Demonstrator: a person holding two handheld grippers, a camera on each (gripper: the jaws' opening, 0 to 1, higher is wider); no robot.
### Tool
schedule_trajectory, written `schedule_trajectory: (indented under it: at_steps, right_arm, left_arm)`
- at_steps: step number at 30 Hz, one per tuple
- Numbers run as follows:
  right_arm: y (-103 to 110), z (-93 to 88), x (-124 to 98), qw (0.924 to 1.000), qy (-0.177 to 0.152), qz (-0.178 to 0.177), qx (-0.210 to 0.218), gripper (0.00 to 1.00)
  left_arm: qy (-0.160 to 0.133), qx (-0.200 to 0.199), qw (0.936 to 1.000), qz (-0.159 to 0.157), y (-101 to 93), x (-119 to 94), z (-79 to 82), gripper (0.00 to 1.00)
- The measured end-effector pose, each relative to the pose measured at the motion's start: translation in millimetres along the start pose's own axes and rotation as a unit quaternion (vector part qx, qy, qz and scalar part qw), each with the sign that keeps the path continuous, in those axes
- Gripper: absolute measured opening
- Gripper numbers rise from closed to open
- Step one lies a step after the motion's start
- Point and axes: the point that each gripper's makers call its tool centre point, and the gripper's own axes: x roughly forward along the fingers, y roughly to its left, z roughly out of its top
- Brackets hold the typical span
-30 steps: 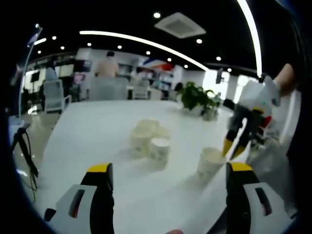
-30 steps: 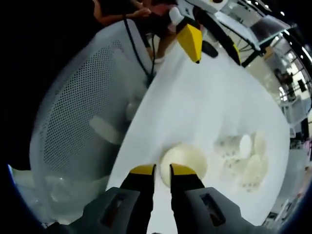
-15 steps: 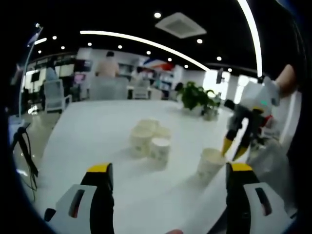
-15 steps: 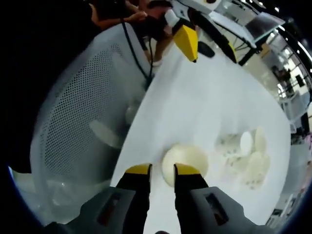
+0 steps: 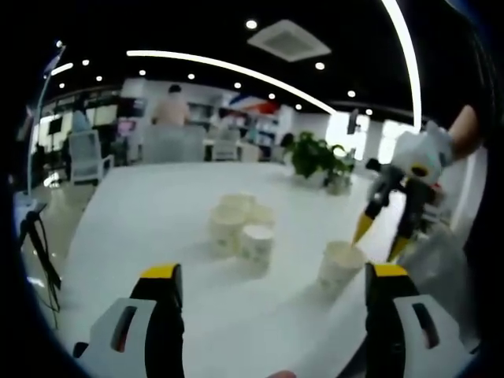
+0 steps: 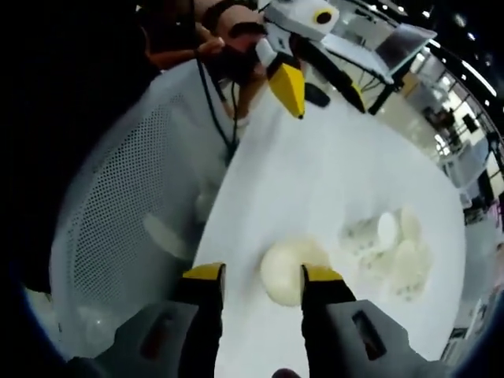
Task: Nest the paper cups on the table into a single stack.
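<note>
Yellow tips mark our right gripper (image 6: 260, 276), and its jaws stand spread with nothing between them; they hang above a lone paper cup (image 6: 287, 270) whose open mouth faces up at us, one jaw over the bare table off its edge, the other near its far edge. We cannot tell whether either tip touches the rim. Our left gripper (image 5: 272, 276) is wide open too, empty, held low over the white table (image 5: 142, 228) and pointing across it.

Further out sit the other cups (image 5: 240, 228), a small cluster standing upright and close together, well apart from the lone cup (image 5: 339, 266). None looks nested yet, so we judge the stacking has barely begun and the step in hand is taking hold of the lone cup. The next move calls for closing the right jaws on its wall gently, since thin paper will crush, then carrying it over the cluster and lowering it straight into an open mouth.

From the left gripper view we see the right gripper (image 5: 382, 240) side-on, poised over the cup, plus a potted plant (image 5: 319, 157) and an office beyond. From the right gripper view we look down into the cup, and see a mesh chair (image 6: 134, 220) beside the table edge and the left gripper (image 6: 287, 87) far across.
</note>
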Motion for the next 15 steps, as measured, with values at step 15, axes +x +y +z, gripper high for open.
schedule_trajectory:
  at_steps: [15]
  right_arm:
    - [-19, -3.1, -10, 0.9928, -0.053, -0.053, 0.093, 0.63]
  left_arm:
    - [0.003, 0.000, 1.0000, -0.002, 0.4, 1, -2.0, 0.95]
